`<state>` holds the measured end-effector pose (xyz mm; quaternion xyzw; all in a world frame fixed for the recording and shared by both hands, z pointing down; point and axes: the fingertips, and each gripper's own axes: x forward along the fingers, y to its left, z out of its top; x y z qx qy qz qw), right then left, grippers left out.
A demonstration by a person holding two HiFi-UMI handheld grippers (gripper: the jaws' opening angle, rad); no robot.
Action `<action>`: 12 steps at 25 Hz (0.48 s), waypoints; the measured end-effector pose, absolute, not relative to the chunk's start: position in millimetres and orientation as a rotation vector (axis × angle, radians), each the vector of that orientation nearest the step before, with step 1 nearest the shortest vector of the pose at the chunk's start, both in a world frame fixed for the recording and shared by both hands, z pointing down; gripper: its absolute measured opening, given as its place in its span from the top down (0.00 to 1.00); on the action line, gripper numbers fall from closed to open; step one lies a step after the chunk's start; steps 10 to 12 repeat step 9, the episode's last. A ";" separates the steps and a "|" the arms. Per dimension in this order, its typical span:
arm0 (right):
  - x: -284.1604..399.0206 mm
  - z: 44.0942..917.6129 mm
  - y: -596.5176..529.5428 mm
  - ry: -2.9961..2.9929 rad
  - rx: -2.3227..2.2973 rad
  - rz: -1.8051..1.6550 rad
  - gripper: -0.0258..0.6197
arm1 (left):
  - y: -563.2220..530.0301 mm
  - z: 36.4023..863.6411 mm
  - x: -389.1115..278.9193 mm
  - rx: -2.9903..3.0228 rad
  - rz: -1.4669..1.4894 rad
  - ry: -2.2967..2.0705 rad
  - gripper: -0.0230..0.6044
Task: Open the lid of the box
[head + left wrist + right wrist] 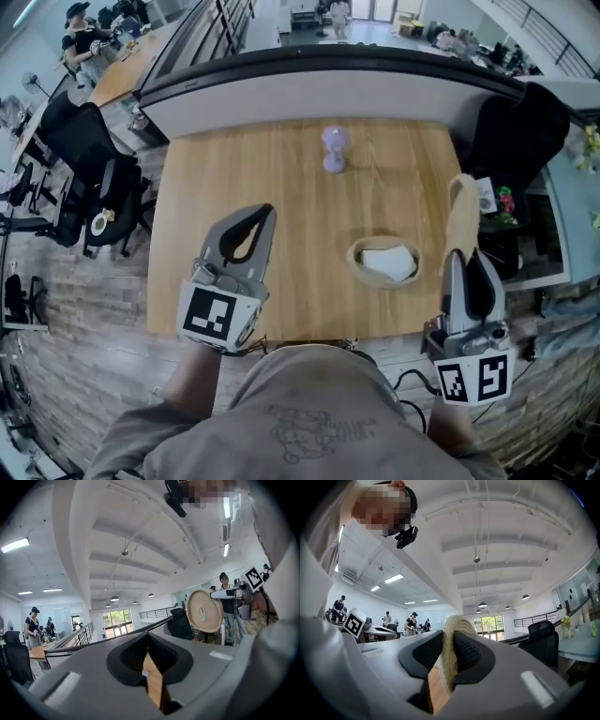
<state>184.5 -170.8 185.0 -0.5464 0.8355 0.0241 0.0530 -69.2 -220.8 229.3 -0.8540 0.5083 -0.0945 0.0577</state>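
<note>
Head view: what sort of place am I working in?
Probably an open-plan office or lab: a wooden table, black office chairs beside it, and a person at another long desk behind.

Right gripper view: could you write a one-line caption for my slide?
Right gripper shut on the rim of the woven lid, held edge-on against the ceiling.

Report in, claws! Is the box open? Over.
Left claw shut, empty. Right claw shut on lid, lifted off. Box open. Purple trinket apart, nothing blocking.
</note>
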 end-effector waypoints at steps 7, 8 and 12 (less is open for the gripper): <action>182.8 182.0 -169.9 2.548 -1.672 0.075 0.83 | -223.7 224.6 -62.1 -2.612 -0.265 1.521 0.97; 182.4 180.5 -169.9 2.549 -1.674 0.084 0.83 | -224.1 223.5 -60.6 -2.617 -0.262 1.518 0.97; 182.0 178.9 -170.0 2.550 -1.677 0.093 0.83 | -224.5 222.2 -59.1 -2.622 -0.258 1.514 0.97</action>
